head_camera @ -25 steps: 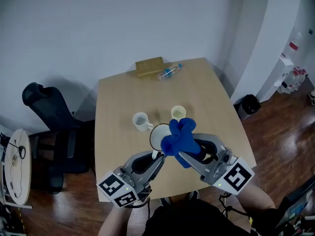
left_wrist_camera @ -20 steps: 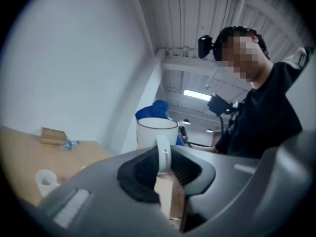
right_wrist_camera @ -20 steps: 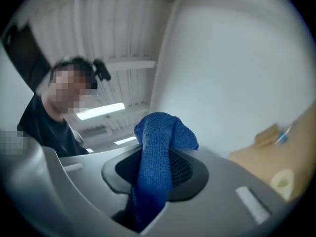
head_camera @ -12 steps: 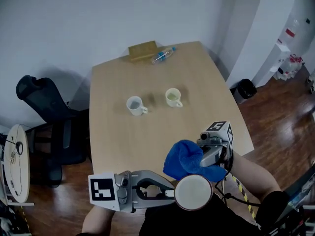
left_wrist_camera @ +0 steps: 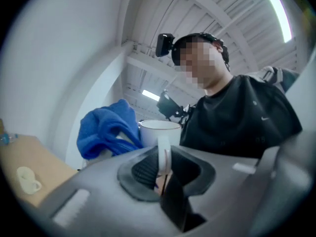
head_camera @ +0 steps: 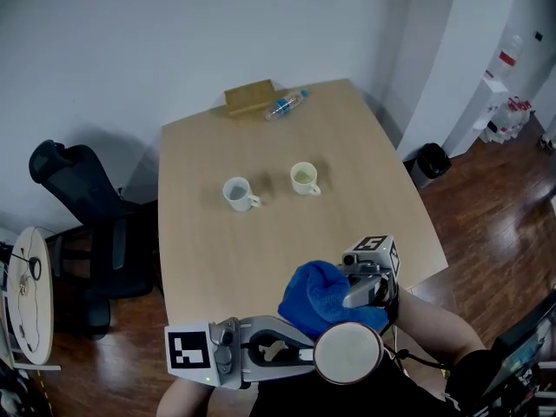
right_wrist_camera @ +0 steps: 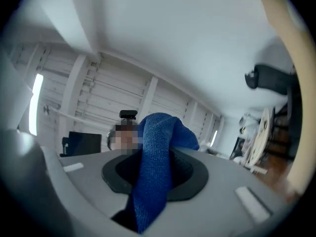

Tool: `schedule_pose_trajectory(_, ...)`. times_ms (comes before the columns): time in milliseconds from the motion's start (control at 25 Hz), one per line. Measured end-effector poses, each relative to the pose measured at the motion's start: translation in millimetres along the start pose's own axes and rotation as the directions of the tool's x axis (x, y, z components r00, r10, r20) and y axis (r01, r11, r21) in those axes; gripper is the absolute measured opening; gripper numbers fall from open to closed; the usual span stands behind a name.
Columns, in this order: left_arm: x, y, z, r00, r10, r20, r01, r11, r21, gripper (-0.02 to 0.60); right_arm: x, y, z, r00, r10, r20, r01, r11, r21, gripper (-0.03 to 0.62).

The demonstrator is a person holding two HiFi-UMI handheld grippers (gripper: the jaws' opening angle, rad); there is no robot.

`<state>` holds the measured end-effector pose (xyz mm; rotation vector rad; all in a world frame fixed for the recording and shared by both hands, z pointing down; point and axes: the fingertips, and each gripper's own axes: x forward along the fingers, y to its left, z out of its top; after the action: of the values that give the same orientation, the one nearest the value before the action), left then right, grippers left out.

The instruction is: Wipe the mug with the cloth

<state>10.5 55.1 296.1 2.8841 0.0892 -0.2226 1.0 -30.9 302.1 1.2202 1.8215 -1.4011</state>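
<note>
A white mug (head_camera: 347, 353) is held low in front of the person, its flat bottom turned up toward the head camera. My left gripper (head_camera: 300, 353) reaches in from the left and is shut on the mug's handle (left_wrist_camera: 164, 152); the mug (left_wrist_camera: 159, 131) rises just beyond the jaws. My right gripper (head_camera: 352, 292) is shut on a bunched blue cloth (head_camera: 317, 298), which hangs between its jaws as the blue cloth (right_wrist_camera: 155, 172). The cloth (left_wrist_camera: 106, 130) rests against the mug's left side.
On the wooden table (head_camera: 365, 163) stand a white mug (head_camera: 236, 193) and a cream mug (head_camera: 303, 178). A plastic bottle (head_camera: 282, 105) and a brown box (head_camera: 248, 98) lie at the far edge. A black office chair (head_camera: 78, 224) stands left, a bin (head_camera: 430, 163) right.
Both grippers have drawn back from above the table toward the person. The mug has tipped so its bottom faces up. The right gripper has rolled over with the cloth.
</note>
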Motion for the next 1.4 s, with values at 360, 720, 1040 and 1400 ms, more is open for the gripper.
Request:
schedule_pose_trajectory(360,-80.6,115.7,31.1,0.719,0.675,0.166,-0.663,0.737,-0.132,0.061,-61.7,91.0,144.4,0.539,-0.473,0.697,0.803,0.038,-0.595,0.112)
schedule_pose_trajectory(720,-92.8,150.0,26.3,0.552,0.811,0.193,-0.734,0.583,-0.348,0.061,7.2,-10.8,64.9,0.376,-0.638,0.672,0.255,-0.626,-0.737,0.112)
schedule_pose_trajectory(1040,-83.2,143.2,18.0,0.553,0.804,0.219,-0.687,0.588,-0.426,0.061,10.9,-38.2,38.9,0.367,-0.683,0.631,-0.111,-0.706,-0.699,0.11)
schedule_pose_trajectory(1400,-76.6,108.1,49.2,0.726,0.637,0.26,-0.604,0.771,-0.201,0.063,16.2,21.2,86.9,0.555,-0.701,0.448,0.488,-0.162,-0.858,0.112)
